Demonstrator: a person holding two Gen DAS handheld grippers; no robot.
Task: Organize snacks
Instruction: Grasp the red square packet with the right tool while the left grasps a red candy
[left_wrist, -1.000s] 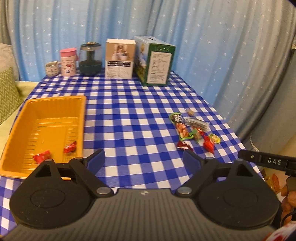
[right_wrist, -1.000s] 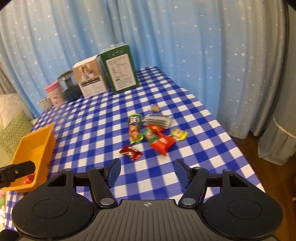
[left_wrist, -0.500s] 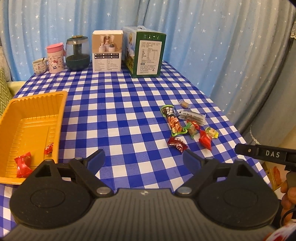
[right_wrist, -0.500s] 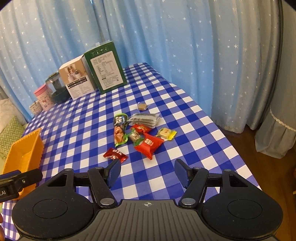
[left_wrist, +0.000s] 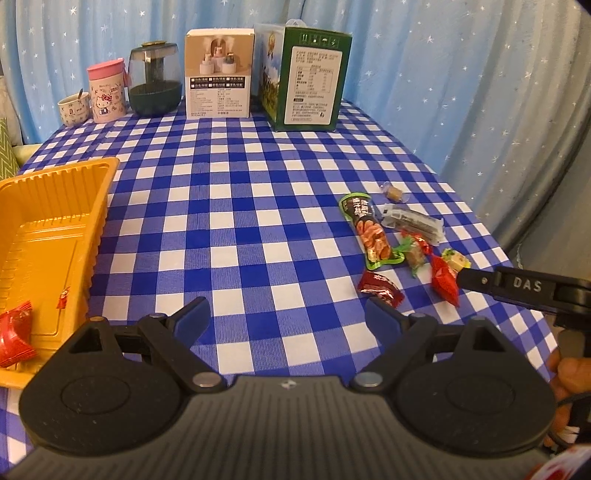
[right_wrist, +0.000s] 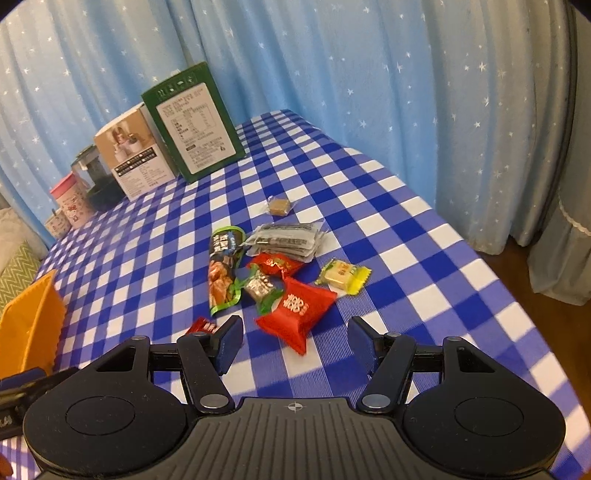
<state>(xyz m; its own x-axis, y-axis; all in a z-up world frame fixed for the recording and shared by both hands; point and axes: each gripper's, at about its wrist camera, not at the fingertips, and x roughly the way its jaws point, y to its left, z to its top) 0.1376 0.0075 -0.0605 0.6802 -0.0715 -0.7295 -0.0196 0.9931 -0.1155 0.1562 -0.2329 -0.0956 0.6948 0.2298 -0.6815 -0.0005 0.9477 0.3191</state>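
With jaws apart and empty, the right gripper (right_wrist: 295, 332) nears the red packet (right_wrist: 295, 314), which it must straddle, grip and carry to the orange tray (left_wrist: 55, 221).

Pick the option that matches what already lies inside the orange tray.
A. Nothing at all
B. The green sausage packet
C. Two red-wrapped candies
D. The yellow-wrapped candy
C: the left wrist view shows two red-wrapped candies in the orange tray, while the yellow-wrapped candy and the green sausage packet lie on the checked tablecloth.
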